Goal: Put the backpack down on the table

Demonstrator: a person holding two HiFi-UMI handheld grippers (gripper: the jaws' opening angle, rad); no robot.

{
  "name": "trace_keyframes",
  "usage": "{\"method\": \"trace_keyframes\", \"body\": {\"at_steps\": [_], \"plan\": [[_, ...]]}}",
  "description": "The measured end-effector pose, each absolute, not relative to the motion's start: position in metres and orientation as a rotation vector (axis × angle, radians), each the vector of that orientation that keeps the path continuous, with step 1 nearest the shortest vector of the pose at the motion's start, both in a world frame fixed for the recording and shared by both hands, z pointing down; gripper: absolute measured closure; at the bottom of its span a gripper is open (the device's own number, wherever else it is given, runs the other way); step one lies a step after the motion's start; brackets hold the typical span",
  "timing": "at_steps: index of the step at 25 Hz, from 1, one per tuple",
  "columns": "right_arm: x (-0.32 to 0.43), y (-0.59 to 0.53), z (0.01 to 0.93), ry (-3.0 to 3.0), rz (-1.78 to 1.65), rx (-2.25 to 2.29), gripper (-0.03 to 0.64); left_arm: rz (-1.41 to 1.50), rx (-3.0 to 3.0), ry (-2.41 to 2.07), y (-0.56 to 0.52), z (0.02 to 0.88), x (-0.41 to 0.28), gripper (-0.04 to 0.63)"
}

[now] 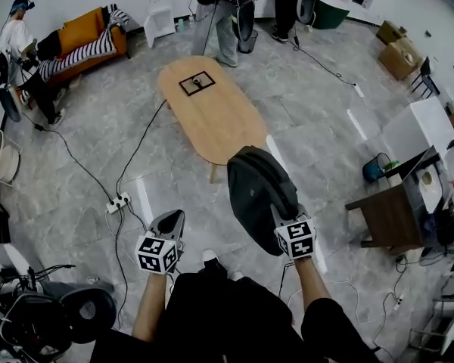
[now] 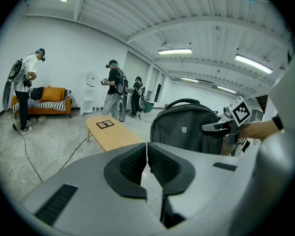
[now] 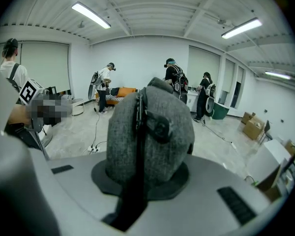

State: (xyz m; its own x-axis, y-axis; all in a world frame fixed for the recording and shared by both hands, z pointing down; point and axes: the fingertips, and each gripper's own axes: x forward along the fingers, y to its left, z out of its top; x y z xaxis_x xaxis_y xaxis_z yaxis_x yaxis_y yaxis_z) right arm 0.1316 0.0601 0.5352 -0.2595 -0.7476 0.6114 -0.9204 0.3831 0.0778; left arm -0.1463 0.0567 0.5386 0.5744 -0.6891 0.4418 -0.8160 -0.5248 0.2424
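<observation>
A dark grey backpack [image 1: 257, 191] hangs in the air just off the near end of the oval wooden table [image 1: 212, 108]. My right gripper [image 1: 278, 216] is shut on its top part. In the right gripper view the backpack [image 3: 150, 127] fills the space between the jaws of that gripper [image 3: 147, 176], with a black strap running down. My left gripper [image 1: 171, 220] is to the left of the bag, apart from it, over the floor. Its jaws [image 2: 147, 163] are shut with nothing between them. From the left gripper view the backpack [image 2: 187, 127] stays upright, and the right gripper [image 2: 219, 127] grips its side.
A black-and-white marker sheet [image 1: 197, 82] lies on the table's far half. A power strip [image 1: 119, 201] and cables run across the floor at left. People stand beyond the table, near an orange sofa [image 1: 87, 32]. A dark desk [image 1: 390, 210] stands at right.
</observation>
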Motion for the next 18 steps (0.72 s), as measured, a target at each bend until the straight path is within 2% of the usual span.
{"method": "trace_keyframes", "body": {"at_steps": [18], "plan": [[0.089,0.009,0.542,-2.07,0.433,1.39,0.548,0.385,2.357,-1.203,0.012,0.554,-0.184,0.575]]}}
